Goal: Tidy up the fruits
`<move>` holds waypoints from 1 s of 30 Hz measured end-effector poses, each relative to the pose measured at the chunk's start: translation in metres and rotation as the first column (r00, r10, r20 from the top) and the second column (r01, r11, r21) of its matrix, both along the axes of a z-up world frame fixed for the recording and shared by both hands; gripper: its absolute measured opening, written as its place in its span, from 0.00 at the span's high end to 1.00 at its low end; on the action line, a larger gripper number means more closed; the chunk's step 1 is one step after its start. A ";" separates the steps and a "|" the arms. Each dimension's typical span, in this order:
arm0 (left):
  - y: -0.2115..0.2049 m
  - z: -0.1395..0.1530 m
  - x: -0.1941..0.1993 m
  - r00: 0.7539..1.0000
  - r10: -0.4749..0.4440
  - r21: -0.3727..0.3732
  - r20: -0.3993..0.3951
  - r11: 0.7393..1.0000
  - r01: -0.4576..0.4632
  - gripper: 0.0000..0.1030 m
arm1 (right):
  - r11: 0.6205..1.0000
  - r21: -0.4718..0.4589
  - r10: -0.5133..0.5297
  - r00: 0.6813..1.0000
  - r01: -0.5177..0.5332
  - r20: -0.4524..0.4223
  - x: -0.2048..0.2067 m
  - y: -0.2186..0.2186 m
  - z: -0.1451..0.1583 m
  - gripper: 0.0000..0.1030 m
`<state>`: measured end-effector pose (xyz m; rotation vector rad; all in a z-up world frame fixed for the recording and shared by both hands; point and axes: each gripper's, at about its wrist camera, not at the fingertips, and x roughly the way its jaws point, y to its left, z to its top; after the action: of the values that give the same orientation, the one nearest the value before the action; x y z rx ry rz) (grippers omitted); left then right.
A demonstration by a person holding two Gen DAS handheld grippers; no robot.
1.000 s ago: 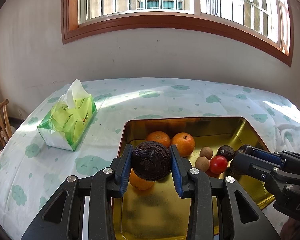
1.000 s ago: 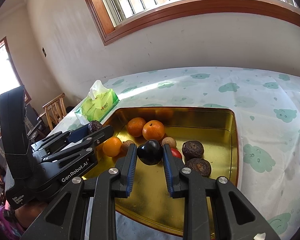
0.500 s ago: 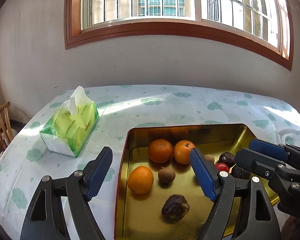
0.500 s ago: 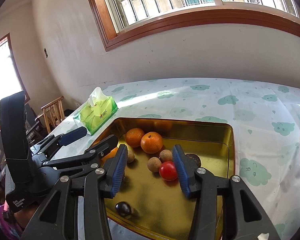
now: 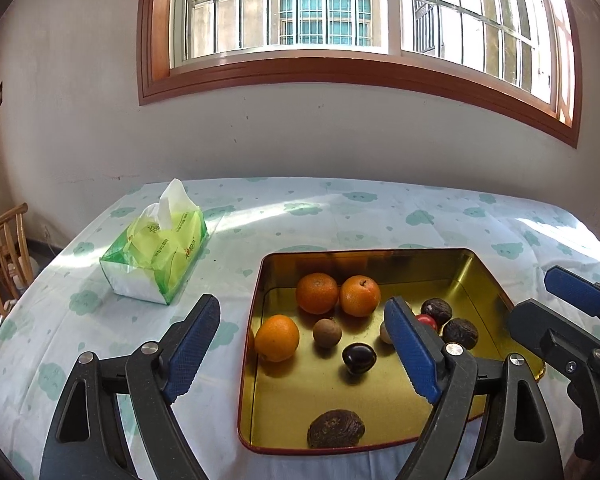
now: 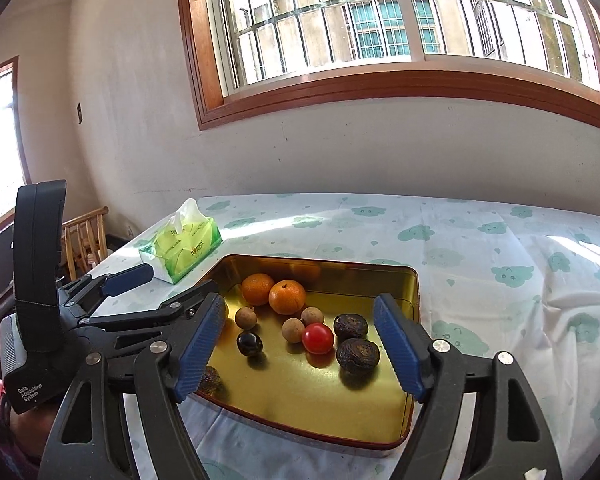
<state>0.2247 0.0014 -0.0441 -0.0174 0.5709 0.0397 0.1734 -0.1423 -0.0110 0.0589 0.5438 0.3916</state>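
- Closest to you, your left gripper [image 5: 298, 354] has its jaws spread wide with nothing between the pads, just the near-left part of the gold tray [image 5: 492, 276] showing through the gap.
- Your right gripper [image 6: 300, 344] is opening at this moment and it's empty too; the fruit you see between its fingers is lying on the tray floor, not pinched.
- Nearest fruit to you: a wrinkled dark fruit [image 5: 336, 429] sitting right at the tray's front lip. It lies below and a bit right of the left jaws' centre, long axis running across the view. In the right wrist view it's mostly hidden behind the left finger, so I'd say the left hand is the nearer one for it.
- A little further in, the glossy black fruit [image 6: 249, 344] sits alone mid-tray, near both grippers.
- Then the red tomato [image 6: 318, 338], touching or nearly touching a brown longan [image 6: 293, 330], with two more wrinkled dark fruits [image 6: 358, 354] just to its right. That bunch is on the right gripper's side.
- Further back, a lone orange [image 5: 277, 338] by the left wall, and two oranges [image 5: 338, 294] side by side toward the back.
- Off the tray, the green tissue pack [image 5: 156, 248] sits well apart to the left on the cloud-print tablecloth [image 6: 500, 248].
- No fruit visible outside the tray, so what's left looks like grouping by kind, my guess anyway.
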 end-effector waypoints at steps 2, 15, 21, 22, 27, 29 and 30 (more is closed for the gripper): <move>0.002 0.003 -0.010 1.000 0.001 -0.006 0.008 1.000 -0.001 0.18 | 1.000 -0.006 -0.012 1.000 0.012 0.008 -0.008 -0.001 0.002 0.26; 0.010 0.034 -0.095 0.996 0.013 -0.028 0.090 1.000 -0.010 0.08 | 0.997 -0.053 -0.051 0.995 0.055 0.082 -0.081 -0.002 0.023 0.09; 0.007 0.044 -0.129 0.993 0.007 -0.015 0.118 1.000 -0.005 0.05 | 0.993 -0.075 -0.082 0.989 0.091 0.125 -0.114 0.004 0.028 0.04; 0.007 0.046 -0.135 0.992 0.004 -0.015 0.128 1.000 -0.002 0.04 | 0.993 -0.075 -0.086 0.988 0.097 0.131 -0.119 0.005 0.029 0.03; 0.007 0.054 -0.159 0.987 0.001 -0.010 0.161 1.000 0.001 0.03 | 0.990 -0.077 -0.102 0.982 0.116 0.156 -0.140 0.005 0.034 0.02; 0.008 0.057 -0.167 0.985 0.006 -0.008 0.174 1.000 -0.005 0.01 | 0.990 -0.078 -0.100 0.982 0.114 0.161 -0.146 0.005 0.037 0.01; 0.008 0.058 -0.171 0.984 0.007 -0.008 0.180 1.000 -0.005 0.01 | 0.990 -0.083 -0.101 0.981 0.116 0.167 -0.150 0.005 0.039 0.01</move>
<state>0.0540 0.0095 0.0140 -0.0301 0.3904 0.0411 0.0236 -0.1371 0.0278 -0.0326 0.3947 0.2610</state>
